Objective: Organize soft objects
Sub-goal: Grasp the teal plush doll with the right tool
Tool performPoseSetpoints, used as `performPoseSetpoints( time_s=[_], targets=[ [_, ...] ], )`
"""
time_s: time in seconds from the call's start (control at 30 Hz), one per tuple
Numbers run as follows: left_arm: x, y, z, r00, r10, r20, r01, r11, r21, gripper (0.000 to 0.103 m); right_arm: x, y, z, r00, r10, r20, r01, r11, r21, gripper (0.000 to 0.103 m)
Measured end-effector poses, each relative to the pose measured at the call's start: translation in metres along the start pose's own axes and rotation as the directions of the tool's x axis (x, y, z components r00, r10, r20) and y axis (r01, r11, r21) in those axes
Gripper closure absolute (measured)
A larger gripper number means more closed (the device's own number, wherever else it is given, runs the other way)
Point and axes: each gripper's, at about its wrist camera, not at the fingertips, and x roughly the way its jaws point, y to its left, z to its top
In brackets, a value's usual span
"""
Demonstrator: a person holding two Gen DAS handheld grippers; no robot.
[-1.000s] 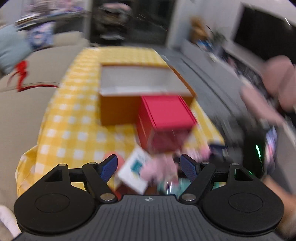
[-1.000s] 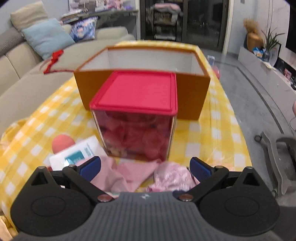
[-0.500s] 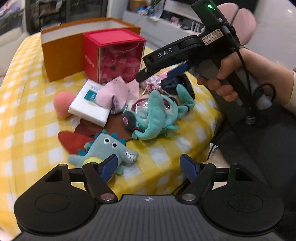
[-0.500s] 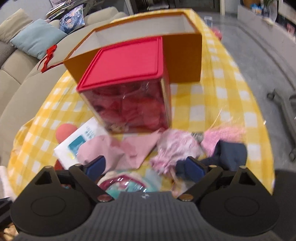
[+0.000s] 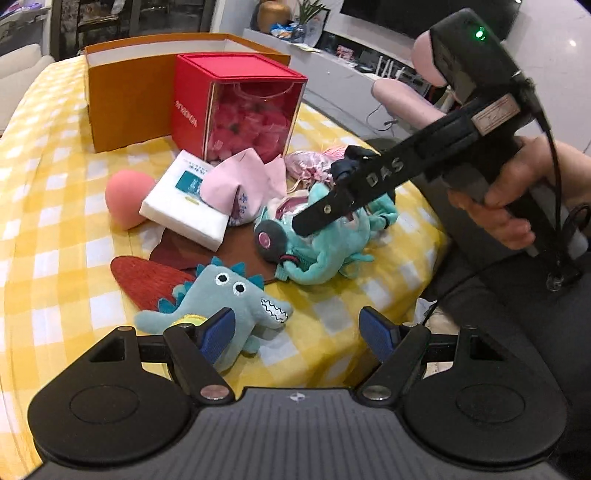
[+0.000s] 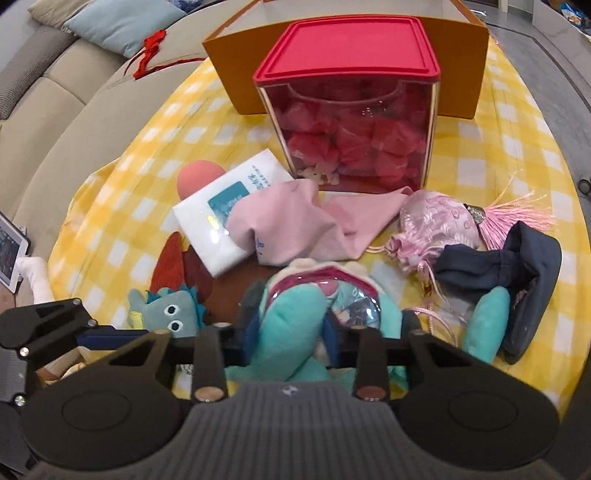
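Right gripper [image 6: 290, 328] clamped on teal plush [image 6: 295, 325], frame bottom center; left gripper [image 5: 297, 334] spread apart near dinosaur plush [image 5: 225, 295], lower left.

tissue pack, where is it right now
The tissue pack lies left of centre in both views, between the pink ball and the pink cloth, before the red-lidded box.

Home living room. Beige fabric sofa [image 6: 55, 92] with pale blue cushion [image 6: 122, 18] along the table's left edge; low white media console [image 5: 332, 74] under a dark wall screen [image 5: 406, 14]. Yellow-and-white checked tablecloth [image 5: 55, 221] covers the table.
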Motion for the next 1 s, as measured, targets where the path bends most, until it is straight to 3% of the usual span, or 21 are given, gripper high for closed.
performPoseSetpoints(
  time_s=[0.03, 0.1, 0.27, 0.4, 0.43, 0.53, 0.63, 0.87, 1.0],
  targets=[
    [0.001, 0.001, 0.001, 1.000, -0.002, 0.000, 0.002, 1.000, 0.009, 0.013, 0.000, -0.002, 0.000, 1.000, 0.009, 0.002, -0.009, 1.000, 0.010, 0.086],
    [0.001, 0.004, 0.003, 1.000, -0.005, 0.012, 0.005, 1.000, 0.022, 0.013, -0.001, -0.006, -0.001, 1.000, 0.011, 0.011, -0.011, 1.000, 0.025, 0.088],
    [-0.013, 0.015, 0.007, 0.998, -0.058, 0.018, 0.057, 0.995, 0.082, 0.010, -0.003, -0.013, 0.000, 1.000, 0.024, 0.020, -0.025, 0.998, 0.051, 0.089],
    [-0.002, 0.031, 0.014, 0.998, 0.051, -0.027, -0.053, 0.994, -0.096, 0.010, -0.004, -0.012, 0.001, 0.998, 0.049, 0.025, -0.050, 0.998, 0.041, 0.089],
    [0.001, 0.030, 0.016, 0.998, 0.054, -0.035, -0.058, 0.993, -0.104, 0.010, -0.003, -0.012, 0.002, 0.998, 0.055, 0.024, -0.056, 0.998, 0.037, 0.089],
    [0.011, 0.010, 0.017, 0.995, 0.092, -0.037, -0.091, 0.995, 0.048, 0.010, -0.001, -0.012, 0.002, 0.998, 0.057, 0.020, -0.058, 0.998, 0.031, 0.089],
    [0.025, -0.003, 0.015, 0.977, 0.207, -0.044, -0.197, 0.965, 0.170, 0.010, -0.003, -0.015, 0.003, 0.999, 0.037, 0.028, -0.039, 0.998, 0.041, 0.088],
    [0.038, 0.012, 0.017, 0.978, 0.199, -0.064, -0.194, 0.978, 0.075, 0.015, -0.005, -0.015, 0.003, 0.998, 0.049, 0.031, -0.050, 0.998, 0.042, 0.088],
    [0.037, 0.008, 0.019, 0.974, 0.206, -0.094, -0.196, 0.975, 0.104, 0.019, -0.004, -0.016, 0.003, 0.999, 0.038, 0.026, -0.039, 0.998, 0.051, 0.088]
  ],
)
